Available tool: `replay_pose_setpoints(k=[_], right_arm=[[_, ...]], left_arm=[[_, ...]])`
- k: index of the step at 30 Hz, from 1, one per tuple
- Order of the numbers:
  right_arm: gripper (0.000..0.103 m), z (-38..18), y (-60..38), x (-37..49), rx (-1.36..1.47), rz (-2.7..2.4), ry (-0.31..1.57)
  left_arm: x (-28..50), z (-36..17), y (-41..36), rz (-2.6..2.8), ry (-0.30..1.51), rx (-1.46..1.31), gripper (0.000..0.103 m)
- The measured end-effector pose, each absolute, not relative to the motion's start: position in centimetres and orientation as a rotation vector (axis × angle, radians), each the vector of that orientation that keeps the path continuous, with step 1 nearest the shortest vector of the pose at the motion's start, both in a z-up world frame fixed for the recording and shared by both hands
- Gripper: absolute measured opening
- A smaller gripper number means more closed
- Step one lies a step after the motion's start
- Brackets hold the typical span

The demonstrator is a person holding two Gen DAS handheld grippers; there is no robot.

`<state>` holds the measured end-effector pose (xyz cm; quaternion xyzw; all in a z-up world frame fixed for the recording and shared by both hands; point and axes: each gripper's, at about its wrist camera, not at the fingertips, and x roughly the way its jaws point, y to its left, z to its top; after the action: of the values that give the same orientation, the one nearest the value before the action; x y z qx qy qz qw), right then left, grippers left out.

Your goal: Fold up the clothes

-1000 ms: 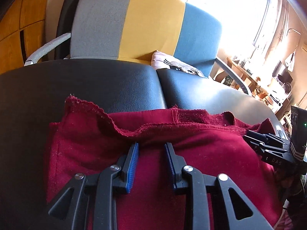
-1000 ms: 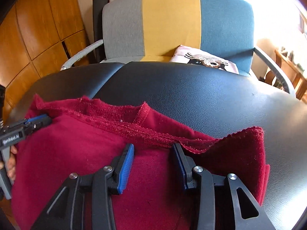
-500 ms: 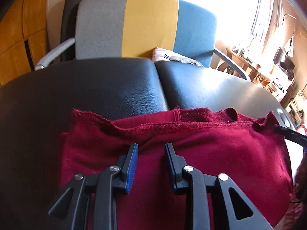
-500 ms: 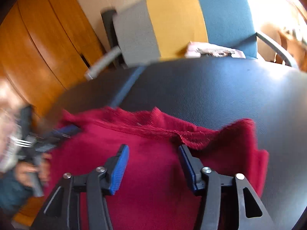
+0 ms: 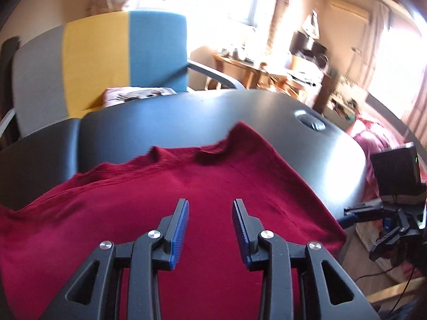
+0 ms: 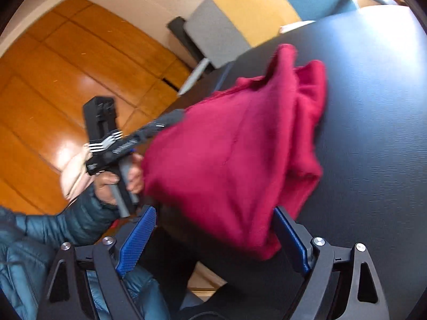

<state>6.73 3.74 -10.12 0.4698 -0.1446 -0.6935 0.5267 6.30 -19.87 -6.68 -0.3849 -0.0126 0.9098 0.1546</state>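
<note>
**Both tongs opened over the folded red garment**

Since the earlier frames, both views have been swung sideways, and the jaws of both tongs have just been opening with nothing clamped between them. The left tongs (image 5: pixel 210 229) are seen parted above the red garment (image 5: pixel 165 213), their pads clear of the cloth. The right tongs (image 6: pixel 213 237) are spread wide, the garment's near corner hanging between the jaws without being pressed. The garment is laid folded on the black padded tabletop (image 5: pixel 173 117), near its front edge. Beyond it, a grey, yellow and blue armchair (image 5: pixel 98 53) is seen.
</note>
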Motion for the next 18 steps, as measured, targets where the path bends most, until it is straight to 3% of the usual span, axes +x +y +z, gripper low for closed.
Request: replay_pose_setpoints(k=[5,12,18], right_arm=[[0.090,-11.1,1.7,6.1,1.180,-1.464,-0.326],[0.085,-11.1,0.2,6.8,1.309,-1.283,-0.026],[0.086,-8.5,2.4,6.4,1.280,-1.510,0.012]], left_arm=[[5.8,-10.0,-18.6,2.535,0.076,-1.188,0.034],[6.5,-10.4,-18.4,2.519,0.049,-1.135,0.036],[6.0,-8.7,-20.6,2.538,-0.164,-1.162,0.036]])
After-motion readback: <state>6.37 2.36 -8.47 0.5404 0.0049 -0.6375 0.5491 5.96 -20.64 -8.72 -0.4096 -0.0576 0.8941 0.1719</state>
